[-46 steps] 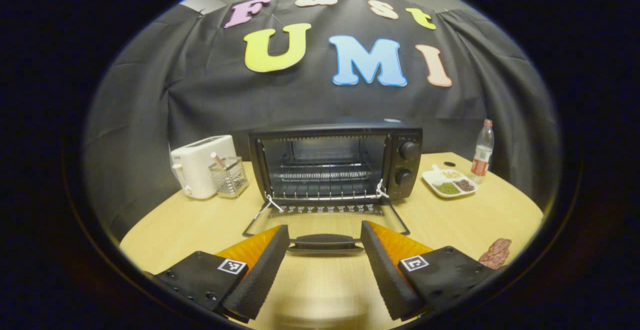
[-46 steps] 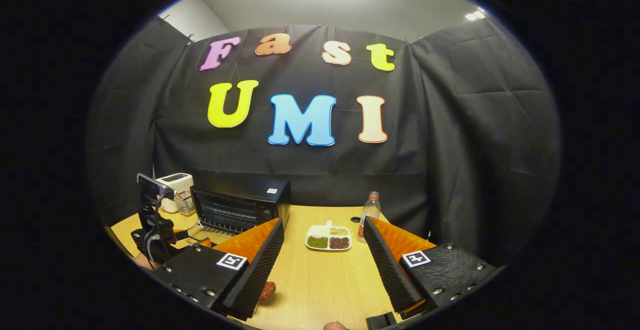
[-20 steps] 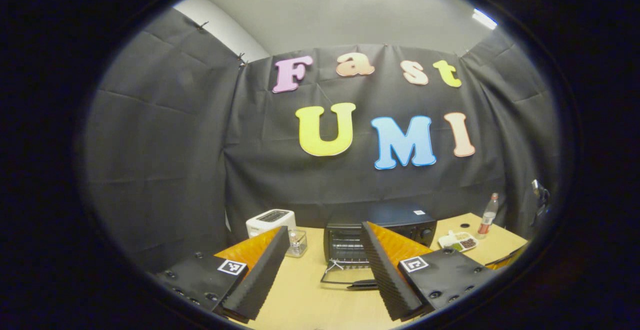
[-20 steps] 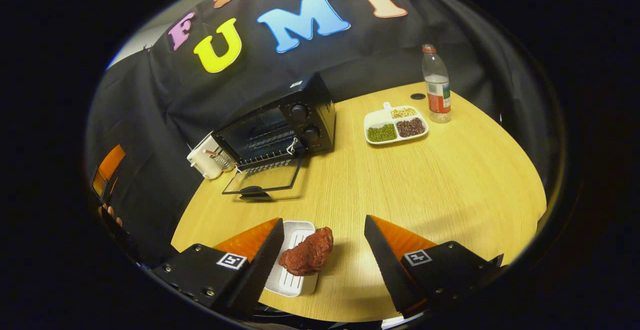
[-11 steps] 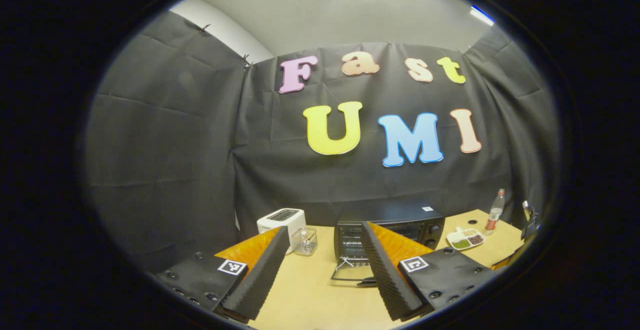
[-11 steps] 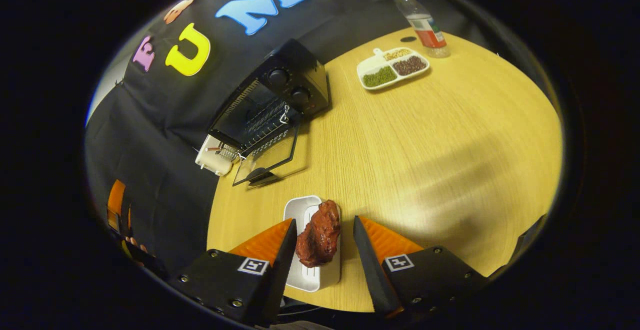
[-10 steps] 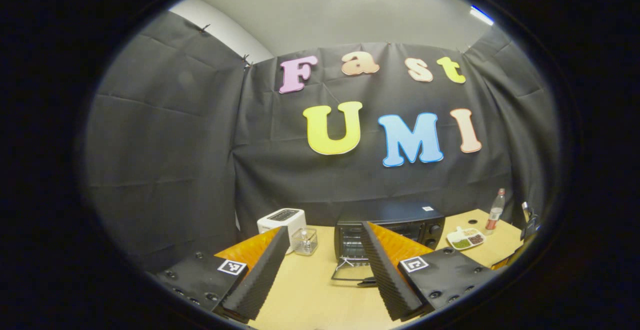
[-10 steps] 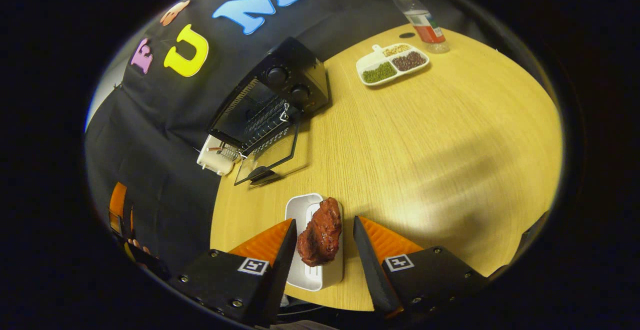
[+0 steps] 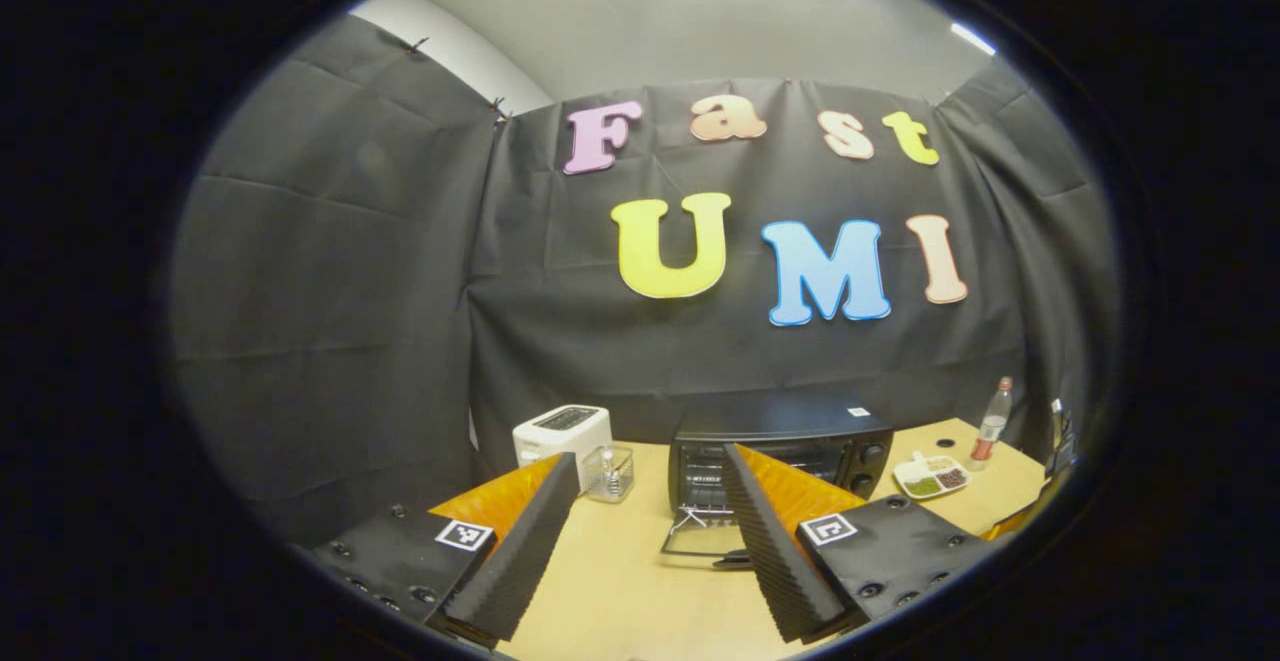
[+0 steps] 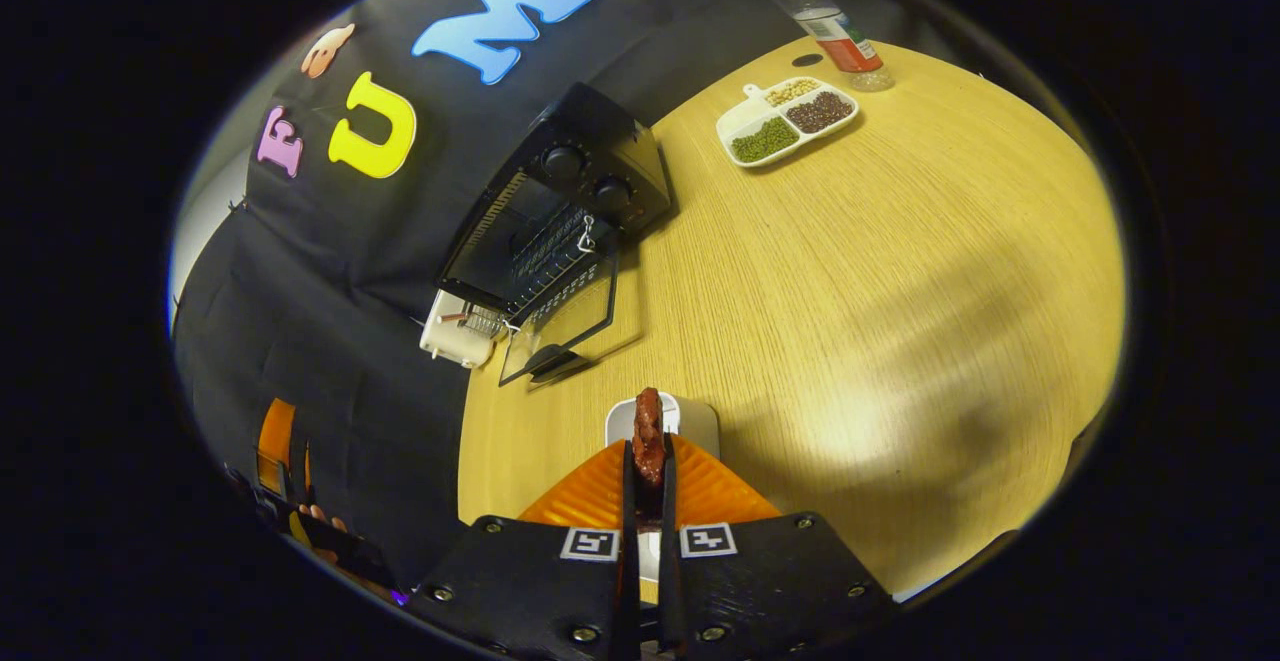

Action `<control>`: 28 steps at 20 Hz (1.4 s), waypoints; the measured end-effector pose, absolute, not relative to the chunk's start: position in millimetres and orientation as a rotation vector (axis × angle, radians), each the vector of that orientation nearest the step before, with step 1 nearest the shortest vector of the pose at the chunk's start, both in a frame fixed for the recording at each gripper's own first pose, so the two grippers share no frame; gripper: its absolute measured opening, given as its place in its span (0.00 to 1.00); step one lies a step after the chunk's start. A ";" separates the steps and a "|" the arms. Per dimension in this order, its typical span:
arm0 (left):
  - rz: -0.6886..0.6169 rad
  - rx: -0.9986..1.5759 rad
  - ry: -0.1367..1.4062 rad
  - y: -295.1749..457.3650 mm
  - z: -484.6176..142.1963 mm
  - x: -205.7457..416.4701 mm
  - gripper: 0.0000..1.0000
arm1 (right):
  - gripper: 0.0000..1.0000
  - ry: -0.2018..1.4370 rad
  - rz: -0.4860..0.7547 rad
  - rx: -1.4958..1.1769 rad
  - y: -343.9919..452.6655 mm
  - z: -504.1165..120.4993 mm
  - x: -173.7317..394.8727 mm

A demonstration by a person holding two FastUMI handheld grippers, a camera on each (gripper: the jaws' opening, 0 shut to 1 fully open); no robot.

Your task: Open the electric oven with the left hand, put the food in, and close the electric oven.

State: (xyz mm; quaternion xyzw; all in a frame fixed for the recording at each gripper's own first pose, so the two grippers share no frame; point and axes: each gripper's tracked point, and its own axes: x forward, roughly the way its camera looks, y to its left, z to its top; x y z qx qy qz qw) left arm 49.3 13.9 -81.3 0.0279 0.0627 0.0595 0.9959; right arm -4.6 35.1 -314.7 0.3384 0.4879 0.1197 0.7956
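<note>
In the left gripper view we look level across the counter (image 9: pixel 620 581) from afar toward the oven (image 9: pixel 780 451). In the right gripper view we look steeply down from above. Both share the oven (image 10: pixel 570 211) and counter (image 10: pixel 880 271).

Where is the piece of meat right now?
In the right gripper view, the meat is pinched between the right gripper fingers, just over the small white tray near the table's front edge.

One oven (image 9: pixel 778 449) (one toaster (image 9: pixel 561 432))

No writing is legible on the oven (image 10: pixel 560 216), bottle (image 10: pixel 825 26) or claw tags.
</note>
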 end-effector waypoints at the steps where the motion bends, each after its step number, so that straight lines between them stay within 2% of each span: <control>1: 0.115 0.056 0.124 13.8 -82.0 51.2 1.00 | 0.08 1.031 0.250 0.727 33.0 -308.2 -0.4; 4: 0.102 0.054 0.123 12.7 -82.7 57.0 1.00 | 0.08 0.958 0.254 0.720 32.5 -284.8 17.5; 5: 0.099 0.049 0.126 13.6 -85.4 59.4 0.96 | 0.08 0.939 0.257 0.724 34.3 -277.2 24.3; 7: 0.097 0.038 0.129 15.6 -88.6 64.5 1.00 | 0.07 0.903 0.259 0.751 40.1 -264.8 38.2; 11: 0.077 0.040 0.135 21.2 -92.8 74.3 1.00 | 0.07 0.844 0.262 0.789 62.6 -247.3 63.9; 20: 0.067 0.041 0.155 60.7 -98.6 93.2 0.99 | 0.07 0.737 0.242 0.857 127.9 -238.9 115.1; 21: 0.067 0.042 0.159 66.2 -98.8 94.9 0.96 | 0.07 0.729 0.239 0.863 135.2 -240.5 120.0; 22: 0.068 0.041 0.163 71.7 -100.5 96.7 1.00 | 0.08 0.718 0.235 0.866 142.0 -241.4 125.3; 28: 0.069 0.060 0.183 97.0 -107.3 109.7 1.00 | 0.07 0.655 0.200 0.897 176.1 -254.9 166.3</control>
